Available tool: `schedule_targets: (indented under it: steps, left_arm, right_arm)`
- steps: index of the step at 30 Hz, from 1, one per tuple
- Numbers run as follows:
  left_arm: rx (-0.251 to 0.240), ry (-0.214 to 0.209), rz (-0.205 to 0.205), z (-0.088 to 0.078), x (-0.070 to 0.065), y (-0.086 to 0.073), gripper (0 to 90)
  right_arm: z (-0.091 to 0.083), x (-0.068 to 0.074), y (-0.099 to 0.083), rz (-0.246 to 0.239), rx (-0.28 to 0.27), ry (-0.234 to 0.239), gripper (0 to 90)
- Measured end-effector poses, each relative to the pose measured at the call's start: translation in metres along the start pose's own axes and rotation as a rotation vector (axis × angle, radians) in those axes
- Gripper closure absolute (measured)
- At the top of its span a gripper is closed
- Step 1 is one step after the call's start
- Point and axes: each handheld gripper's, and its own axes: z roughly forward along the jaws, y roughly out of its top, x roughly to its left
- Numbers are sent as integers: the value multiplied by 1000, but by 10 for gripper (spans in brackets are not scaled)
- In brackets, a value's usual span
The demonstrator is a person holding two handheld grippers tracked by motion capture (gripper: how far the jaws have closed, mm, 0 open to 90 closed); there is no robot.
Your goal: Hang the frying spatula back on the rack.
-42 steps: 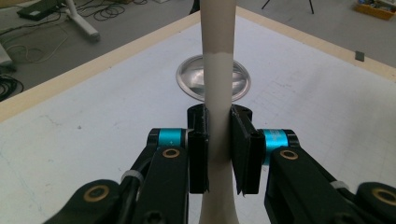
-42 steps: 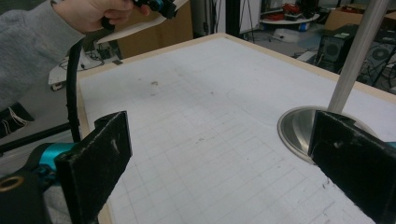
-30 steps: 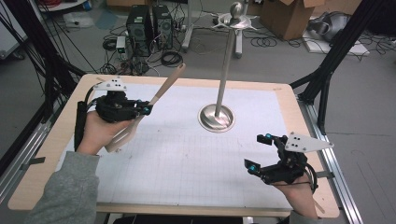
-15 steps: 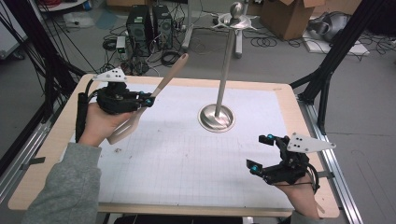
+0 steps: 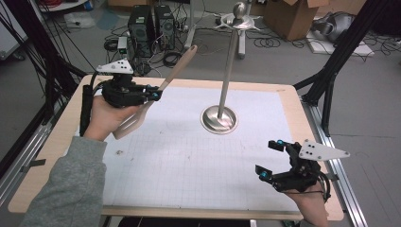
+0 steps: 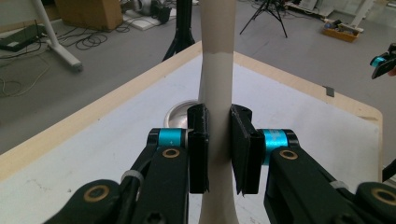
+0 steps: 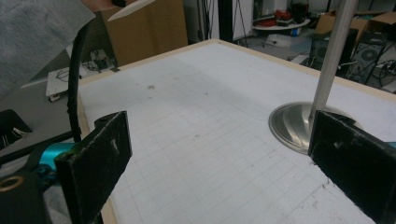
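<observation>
Matt pale wooden spatula; shiny polished metal stand; desk edged in light wood under smooth white gridded paper; claw pads scuffed black.

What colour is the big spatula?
Pale cream-beige spatula, clearest in the left gripper view.

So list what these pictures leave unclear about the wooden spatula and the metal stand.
- Wooden spatula: in the left gripper view both its ends run past the picture's edges; the left gripper clamps its handle.
- Metal stand: in the right gripper view the top edge cuts off its pole, and one jaw of the open right gripper covers part of its base.
</observation>
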Motion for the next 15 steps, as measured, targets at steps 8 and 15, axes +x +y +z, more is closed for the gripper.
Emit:
schedule_targets:
  steps: [8,15]
  left_arm:
    - [-23,-18,8,2,0,13,779]
    - [-46,-26,8,-5,1,24,779]
  right_arm:
    - [-14,2,-2,8,-19,-25,50]
    - [-17,4,-5,13,-7,-27,50]
